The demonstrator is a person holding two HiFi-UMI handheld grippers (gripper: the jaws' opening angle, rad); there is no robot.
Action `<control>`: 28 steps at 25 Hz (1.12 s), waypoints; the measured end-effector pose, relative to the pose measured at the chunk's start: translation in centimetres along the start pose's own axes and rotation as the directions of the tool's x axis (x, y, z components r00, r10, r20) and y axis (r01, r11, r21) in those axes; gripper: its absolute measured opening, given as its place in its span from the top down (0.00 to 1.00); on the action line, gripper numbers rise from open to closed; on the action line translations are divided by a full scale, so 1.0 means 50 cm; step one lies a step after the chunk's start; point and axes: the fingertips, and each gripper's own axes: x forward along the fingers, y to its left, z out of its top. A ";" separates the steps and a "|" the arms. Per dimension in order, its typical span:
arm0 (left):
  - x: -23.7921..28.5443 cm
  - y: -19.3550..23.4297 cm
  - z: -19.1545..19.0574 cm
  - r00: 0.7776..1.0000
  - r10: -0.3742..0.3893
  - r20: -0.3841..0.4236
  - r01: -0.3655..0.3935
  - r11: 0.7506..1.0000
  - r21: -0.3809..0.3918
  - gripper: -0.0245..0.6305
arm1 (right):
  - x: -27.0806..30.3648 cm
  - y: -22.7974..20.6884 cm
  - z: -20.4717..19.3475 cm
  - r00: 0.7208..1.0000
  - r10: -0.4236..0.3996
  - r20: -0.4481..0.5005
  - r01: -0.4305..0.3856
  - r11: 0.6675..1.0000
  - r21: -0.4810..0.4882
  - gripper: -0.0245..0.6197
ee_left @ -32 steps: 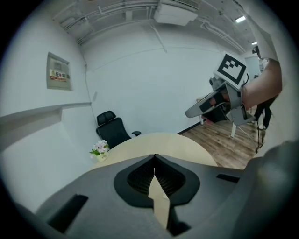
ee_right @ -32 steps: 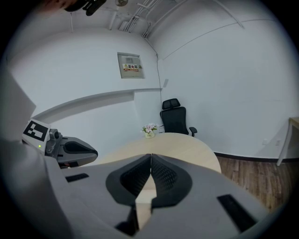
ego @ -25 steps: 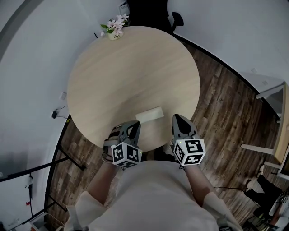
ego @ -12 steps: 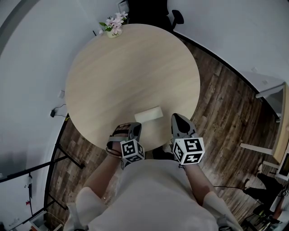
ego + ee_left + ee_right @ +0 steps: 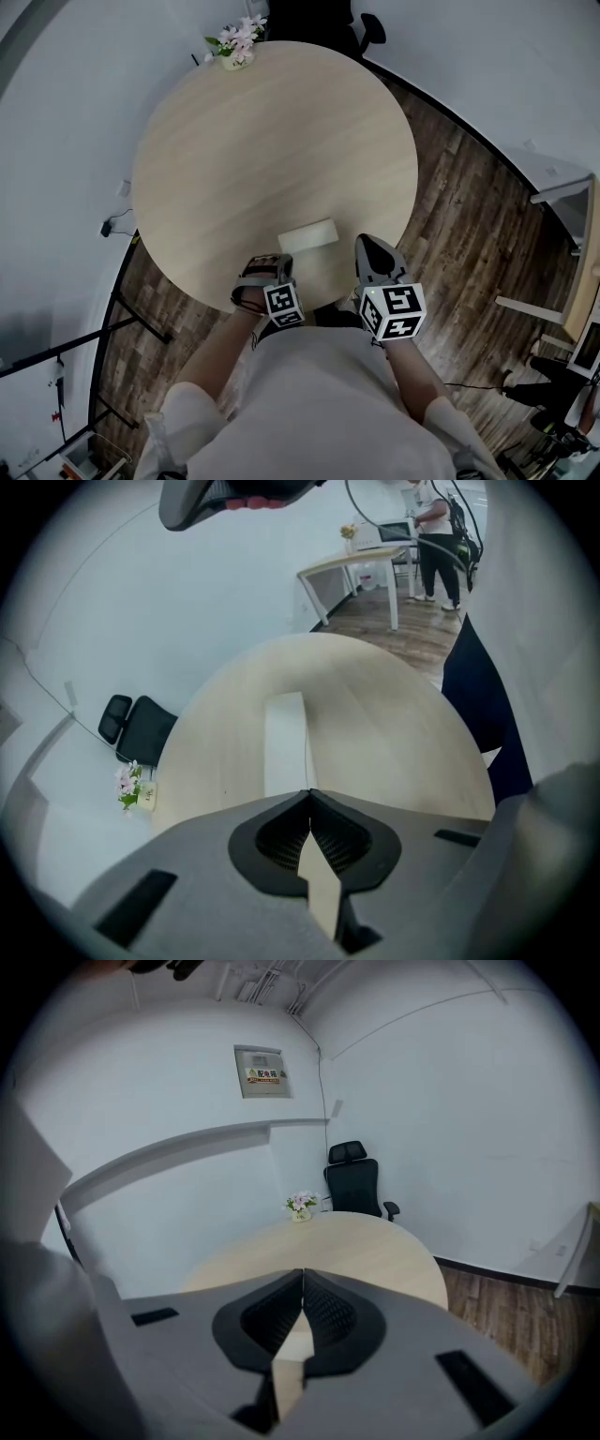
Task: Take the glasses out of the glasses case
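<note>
Head view: glasses case [image 5: 308,236] lies between the left hand-held gripper [image 5: 265,262] and right hand-held gripper [image 5: 368,244], both closed, empty.

The left gripper [image 5: 309,793] and the right gripper [image 5: 302,1275] have a grey shell, and the inner pads are black with fine ribs. Each one carries a white marker cube [image 5: 394,313] with black square patterns. Just ahead of the left gripper lies the glasses case [image 5: 284,742], plain white. Under it, the table [image 5: 272,141] is pale beige with a soft wood grain. Far ahead of the right gripper are pink and white flowers [image 5: 301,1202] with green leaves and a black chair [image 5: 354,1174] against a white wall [image 5: 450,1101]. Under both grippers, the floor [image 5: 469,216] has dark brown planks.
</note>
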 end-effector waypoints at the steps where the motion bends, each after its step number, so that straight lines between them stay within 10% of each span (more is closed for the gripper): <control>1: 0.007 -0.002 0.000 1.000 0.000 -0.007 0.000 1.000 0.000 0.95 | 0.002 -0.001 -0.002 1.000 0.002 -0.004 -0.002 1.000 -0.002 0.94; 28: 0.073 -0.022 -0.031 0.995 0.014 -0.101 -0.027 0.990 -0.137 0.95 | 0.039 -0.012 -0.011 0.998 0.038 -0.059 -0.039 0.999 -0.026 0.94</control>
